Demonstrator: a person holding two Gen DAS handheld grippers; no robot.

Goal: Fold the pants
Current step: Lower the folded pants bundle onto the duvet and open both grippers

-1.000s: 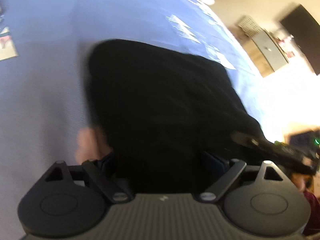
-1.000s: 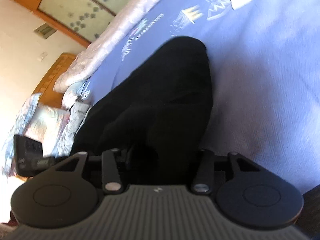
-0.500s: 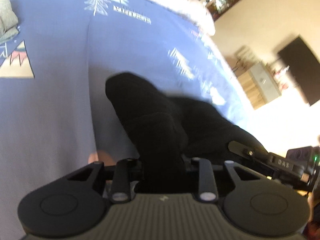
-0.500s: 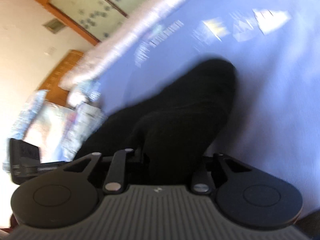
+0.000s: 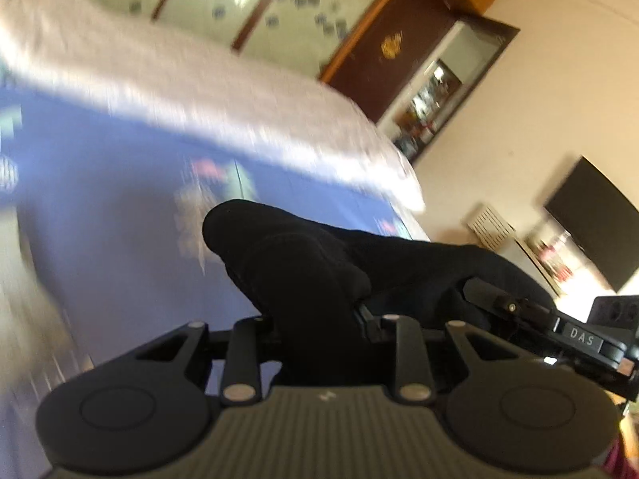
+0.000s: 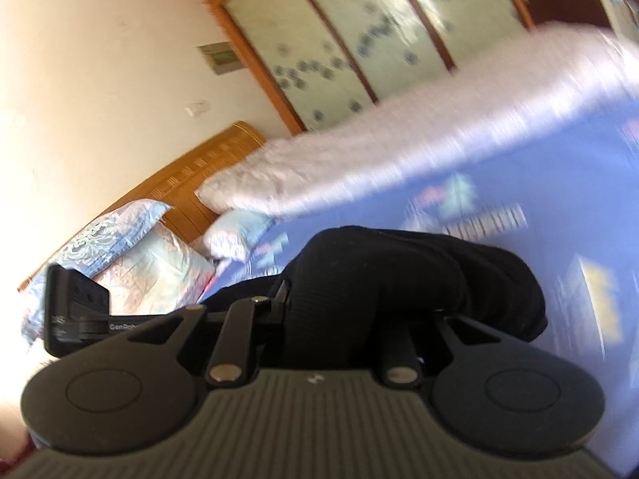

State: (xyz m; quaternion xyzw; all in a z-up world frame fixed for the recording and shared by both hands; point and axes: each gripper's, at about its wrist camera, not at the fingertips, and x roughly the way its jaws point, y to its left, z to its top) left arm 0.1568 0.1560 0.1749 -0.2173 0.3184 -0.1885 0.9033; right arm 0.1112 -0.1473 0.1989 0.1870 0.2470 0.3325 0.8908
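Observation:
The black pants [image 5: 303, 275] hang bunched from my left gripper [image 5: 319, 331], which is shut on the fabric; its fingertips are buried in the cloth. The same pants [image 6: 399, 279] drape over my right gripper [image 6: 339, 331], also shut on them. Both grippers hold the pants lifted above the blue patterned bedsheet [image 5: 120, 207]. The right gripper's body [image 5: 559, 327] shows at the right of the left wrist view, and the left gripper's body [image 6: 76, 315] at the left of the right wrist view. The two are close together, side by side.
A white fluffy blanket [image 5: 179, 80] lies along the bed's far side. Pillows [image 6: 131, 247] and a wooden headboard [image 6: 191, 175] are at the left end. Wardrobe doors [image 6: 359, 32], a dark TV [image 5: 599, 219] and a cabinet stand beyond.
Both grippers have risen and tilted up from looking down at the sheet to looking across the bed. The pants have come up off the sheet and bunched into a narrower hanging mass.

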